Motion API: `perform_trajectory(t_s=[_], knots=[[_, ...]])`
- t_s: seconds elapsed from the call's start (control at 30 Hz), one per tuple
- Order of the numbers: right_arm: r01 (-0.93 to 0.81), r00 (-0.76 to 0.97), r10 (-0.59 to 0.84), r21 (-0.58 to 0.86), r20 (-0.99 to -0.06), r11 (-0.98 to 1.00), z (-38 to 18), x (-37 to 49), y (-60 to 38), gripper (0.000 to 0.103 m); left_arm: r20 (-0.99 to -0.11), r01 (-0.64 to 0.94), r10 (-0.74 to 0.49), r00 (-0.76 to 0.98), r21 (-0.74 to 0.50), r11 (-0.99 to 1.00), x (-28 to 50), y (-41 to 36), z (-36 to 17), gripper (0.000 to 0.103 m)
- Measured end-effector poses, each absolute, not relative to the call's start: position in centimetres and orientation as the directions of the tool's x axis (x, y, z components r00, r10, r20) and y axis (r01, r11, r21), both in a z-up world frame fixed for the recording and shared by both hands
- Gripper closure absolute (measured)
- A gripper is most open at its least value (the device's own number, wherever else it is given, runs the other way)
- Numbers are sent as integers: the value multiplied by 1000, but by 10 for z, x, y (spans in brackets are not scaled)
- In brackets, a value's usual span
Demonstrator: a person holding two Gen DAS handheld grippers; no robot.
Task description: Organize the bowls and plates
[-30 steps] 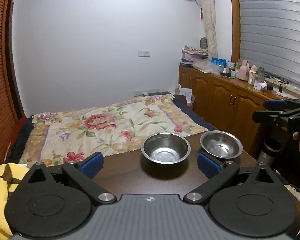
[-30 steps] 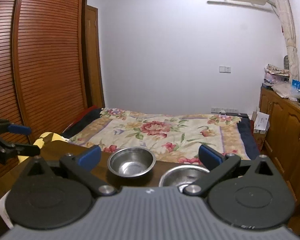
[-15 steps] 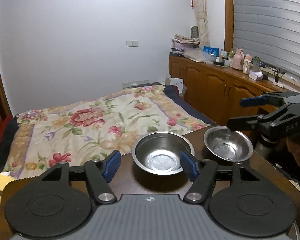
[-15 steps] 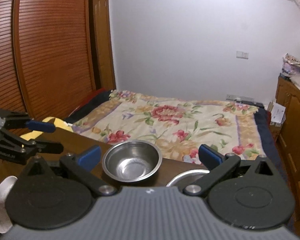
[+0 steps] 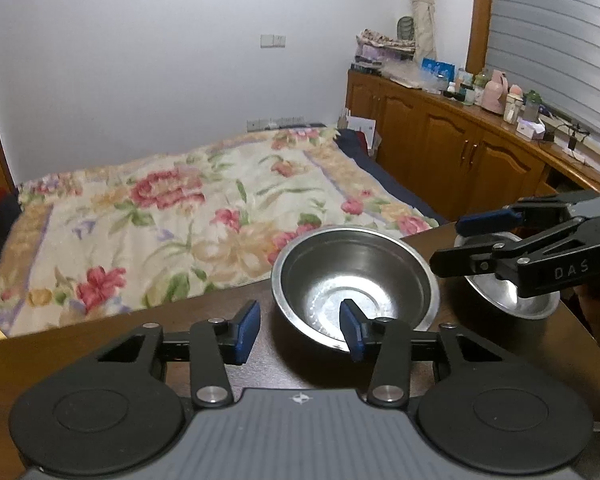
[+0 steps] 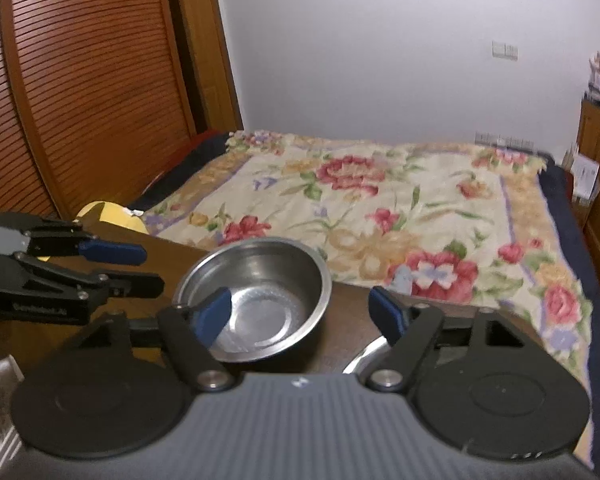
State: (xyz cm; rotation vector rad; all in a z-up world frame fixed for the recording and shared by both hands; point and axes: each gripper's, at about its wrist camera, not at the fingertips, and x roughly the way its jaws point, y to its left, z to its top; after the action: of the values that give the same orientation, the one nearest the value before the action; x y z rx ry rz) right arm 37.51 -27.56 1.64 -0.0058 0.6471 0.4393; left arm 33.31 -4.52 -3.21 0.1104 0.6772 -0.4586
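Note:
Two steel bowls stand on a dark wooden table. The larger bowl is nearest my left gripper. Its jaws are closing; one blue pad hangs over the bowl's inside and the other stays outside. The near rim lies between them, untouched. The smaller bowl sits further right, under my right gripper. Those jaws are closing too and hold nothing. In the right wrist view only a strip of the smaller bowl's rim shows beside the gripper body.
A bed with a floral blanket lies just past the table's far edge. Wooden cabinets carrying bottles run along the right wall, and a slatted wardrobe stands on the left. Something white lies at the table's near left.
Both grippers have come forward and down towards the bowls, which now look larger. Both pairs of jaws have narrowed. The right gripper now hangs over the smaller bowl.

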Motion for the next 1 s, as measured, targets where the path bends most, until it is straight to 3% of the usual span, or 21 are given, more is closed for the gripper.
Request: perform_trajectory(t_s=[0.47, 0.67, 0.93, 1.0], knots=[[-366, 660, 375, 157, -651, 917, -4, 397, -267, 48, -664, 416, -383, 642, -118, 902, 361, -42, -53, 60], [-377, 632, 388, 171, -671, 910, -7, 398, -262, 57, -680, 405, -392, 620, -150, 902, 365, -42, -58, 78], [-433, 588, 415, 163, -694, 886, -12, 395, -251, 75, -684, 401, -388, 618, -150, 904, 363, -43, -60, 87], [-442, 577, 416, 159, -703, 883, -13, 394, -248, 76, -685, 402, -386, 618, -147, 904, 361, -42, -59, 88]])
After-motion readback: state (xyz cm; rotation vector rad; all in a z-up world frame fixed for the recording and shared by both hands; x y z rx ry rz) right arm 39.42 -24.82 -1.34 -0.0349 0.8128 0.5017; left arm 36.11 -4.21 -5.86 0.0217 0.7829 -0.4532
